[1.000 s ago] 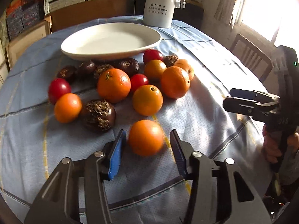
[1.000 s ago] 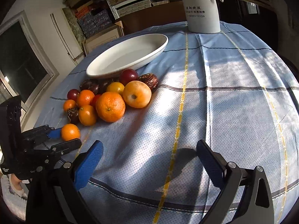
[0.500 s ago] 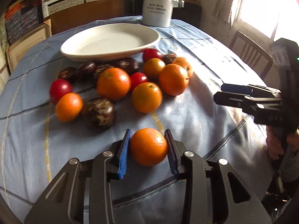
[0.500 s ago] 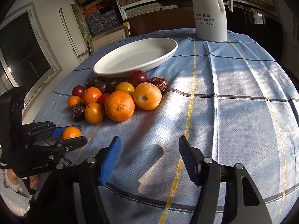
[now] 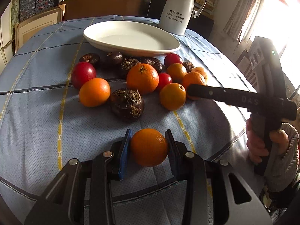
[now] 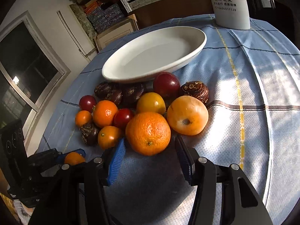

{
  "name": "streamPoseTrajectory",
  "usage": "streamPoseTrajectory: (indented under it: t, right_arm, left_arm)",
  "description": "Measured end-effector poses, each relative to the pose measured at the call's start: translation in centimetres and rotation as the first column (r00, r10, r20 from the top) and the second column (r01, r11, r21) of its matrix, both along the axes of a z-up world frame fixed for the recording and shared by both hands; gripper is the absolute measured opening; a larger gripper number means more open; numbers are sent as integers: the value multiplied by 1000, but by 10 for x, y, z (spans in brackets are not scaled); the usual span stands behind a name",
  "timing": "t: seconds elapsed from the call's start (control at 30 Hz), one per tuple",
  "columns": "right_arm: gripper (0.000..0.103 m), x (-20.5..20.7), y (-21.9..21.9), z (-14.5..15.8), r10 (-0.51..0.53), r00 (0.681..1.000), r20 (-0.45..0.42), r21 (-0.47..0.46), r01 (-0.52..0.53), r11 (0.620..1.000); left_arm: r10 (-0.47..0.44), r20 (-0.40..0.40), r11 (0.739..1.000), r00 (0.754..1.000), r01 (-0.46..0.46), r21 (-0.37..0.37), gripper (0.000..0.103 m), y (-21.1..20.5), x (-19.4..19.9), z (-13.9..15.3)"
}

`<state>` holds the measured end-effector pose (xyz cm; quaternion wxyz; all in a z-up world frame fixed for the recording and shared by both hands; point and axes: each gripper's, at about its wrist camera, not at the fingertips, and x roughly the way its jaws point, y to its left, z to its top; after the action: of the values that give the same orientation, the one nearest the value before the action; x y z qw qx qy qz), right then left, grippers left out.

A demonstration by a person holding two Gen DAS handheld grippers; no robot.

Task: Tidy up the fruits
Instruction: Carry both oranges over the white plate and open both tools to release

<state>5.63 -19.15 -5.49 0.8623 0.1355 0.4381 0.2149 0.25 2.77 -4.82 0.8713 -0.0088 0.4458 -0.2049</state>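
Note:
My left gripper is shut on a small orange, held just above the blue tablecloth; it also shows in the right wrist view. My right gripper is open, its blue pads on either side of a large orange at the near edge of the fruit pile, not touching it. The right gripper reaches into the pile from the right in the left wrist view. Several oranges, red tomatoes and dark water chestnuts lie in front of an empty white oval plate.
A white thermos jug stands behind the plate, seen too in the right wrist view. The round table is covered by a blue checked cloth. Shelves, boxes and a chair stand beyond it.
My left gripper closed on the small orange and lifted it slightly. My right gripper moved forward to the pile and narrowed around the large orange.

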Motion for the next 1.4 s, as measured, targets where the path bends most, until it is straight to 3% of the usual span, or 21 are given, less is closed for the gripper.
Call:
streamPoseTrajectory:
  t: [0.13,0.23,0.4,0.5,0.67,0.87,0.93,1.0,1.07,1.23,1.33,1.4]
  right_arm:
    - [45,-5,-4,1,6,1000,7,53,-6,999]
    - [45,-14,-6,16,7,998,64,50,-10,999]
    - [45,0,-13,72,-51,979,198,52,42,998]
    - [45,33,-16,87,-95,972,213,70,82,994]
    - [45,92,-6,63,-125,983,137,80,115,990]
    - [47,110,6,44,-109,987,118,-9,111,994]
    - [48,112,11,41,-105,989,107,-31,109,994]
    - [49,111,13,40,-101,989,110,-32,105,994]
    - [52,109,12,42,-104,986,129,-25,108,994]
    - [53,96,-2,53,-136,971,198,18,135,991]
    - [66,85,-17,57,-186,953,240,53,179,982]
    - [69,81,-24,58,-215,943,254,66,205,977]
  left_arm:
    - [-5,14,1000,1000,5,-11,35,5,-8,2]
    - [-10,34,1000,999,10,-15,35,0,-1,12]
    - [23,146,1000,989,-22,-11,35,-9,41,60]
    - [50,185,999,982,-52,7,35,-18,73,74]
    - [103,184,993,977,-113,43,35,-29,134,64]
    - [138,117,990,983,-140,4,35,-21,180,37]
    - [140,103,990,985,-141,0,38,-18,185,30]
    - [146,110,989,983,-147,1,54,-15,185,31]
    - [153,126,988,980,-152,-13,63,-10,181,35]
    - [169,162,986,972,-167,-29,64,0,165,44]
    - [208,186,978,960,-204,-44,70,16,154,50]
    - [252,209,968,945,-246,-58,75,29,146,54]
